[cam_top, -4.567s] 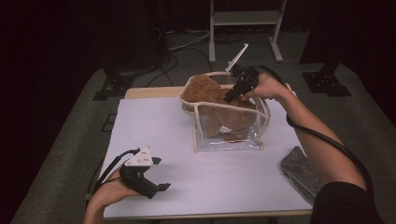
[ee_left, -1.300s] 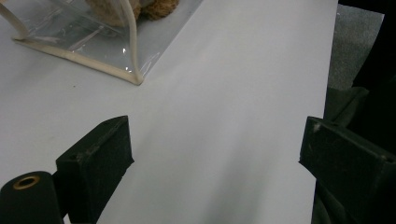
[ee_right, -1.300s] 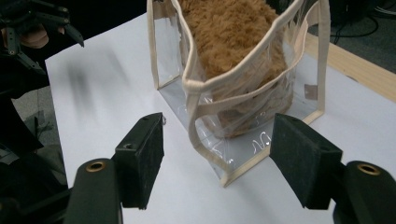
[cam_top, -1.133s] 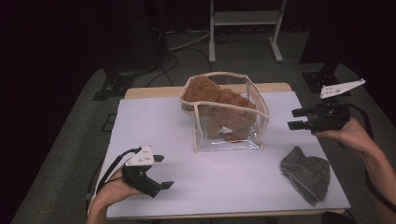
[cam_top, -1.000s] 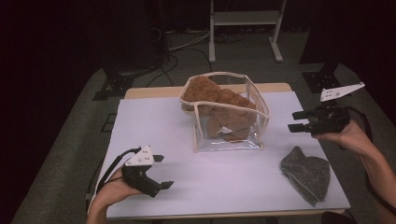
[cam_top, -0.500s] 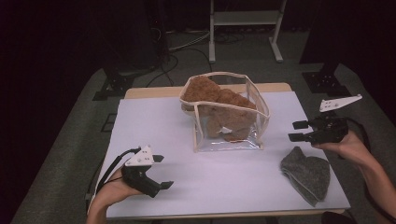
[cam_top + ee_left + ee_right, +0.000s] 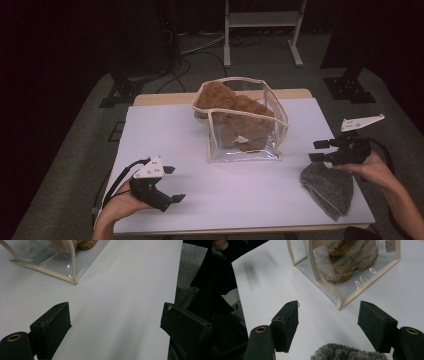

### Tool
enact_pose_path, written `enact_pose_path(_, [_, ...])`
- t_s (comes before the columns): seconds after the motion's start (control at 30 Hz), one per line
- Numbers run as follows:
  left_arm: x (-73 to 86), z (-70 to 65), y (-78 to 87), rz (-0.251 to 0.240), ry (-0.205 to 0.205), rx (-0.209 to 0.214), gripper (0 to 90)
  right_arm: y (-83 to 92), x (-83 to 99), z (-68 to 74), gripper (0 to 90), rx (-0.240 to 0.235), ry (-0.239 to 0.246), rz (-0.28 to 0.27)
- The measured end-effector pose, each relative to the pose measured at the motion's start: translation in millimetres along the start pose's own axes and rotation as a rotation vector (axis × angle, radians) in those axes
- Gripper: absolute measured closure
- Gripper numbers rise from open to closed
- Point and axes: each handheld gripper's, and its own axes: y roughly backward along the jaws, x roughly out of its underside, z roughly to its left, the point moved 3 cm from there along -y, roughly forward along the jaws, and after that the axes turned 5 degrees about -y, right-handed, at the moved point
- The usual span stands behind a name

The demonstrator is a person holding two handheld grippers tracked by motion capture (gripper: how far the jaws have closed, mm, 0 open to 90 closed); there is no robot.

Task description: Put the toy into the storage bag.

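- Right gripper [image 7: 319, 151] sits at the right of the high view, jaws wide apart and holding nothing, just above the fuzzy grey cloth [image 7: 327, 187] on the white table [image 7: 165, 140].
- Clear plastic bag with cream edges [image 7: 245, 125] stands in the middle, with fluffy brown stuff [image 7: 225, 102] inside.
- Left gripper [image 7: 172, 184], lower left, is wide open and empty.

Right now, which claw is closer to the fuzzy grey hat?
The right claw. It hovers open just above the grey hat. The left claw sits far across the table.
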Motion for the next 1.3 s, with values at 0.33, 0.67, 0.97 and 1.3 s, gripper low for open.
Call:
enact_pose_path(0.33, [-0.2, -0.6, -0.7, -0.001, 0.000, 0.000, 8.1, -4.2, 20.7, -1.0, 31.4, -0.005, -0.026, 0.015])
enact_pose_path(0.67, [-0.7, -1.5, -1.1, -0.002, 0.001, 0.003, 8.1, -5.5, 39.0, -0.4, 31.4, -0.014, -0.052, 0.017])
enact_pose_path(0.97, [-0.4, -1.4, -1.7, 0.002, 0.000, 0.002, 8.1, -6.8, 48.5, 1.9, 31.2, -0.018, -0.059, 0.012])
enact_pose_path(1.3, [-0.2, -2.2, -2.5, 0.006, 0.000, 0.004, 8.1, -10.7, 59.3, 9.4, 30.9, -0.022, -0.048, 0.018])
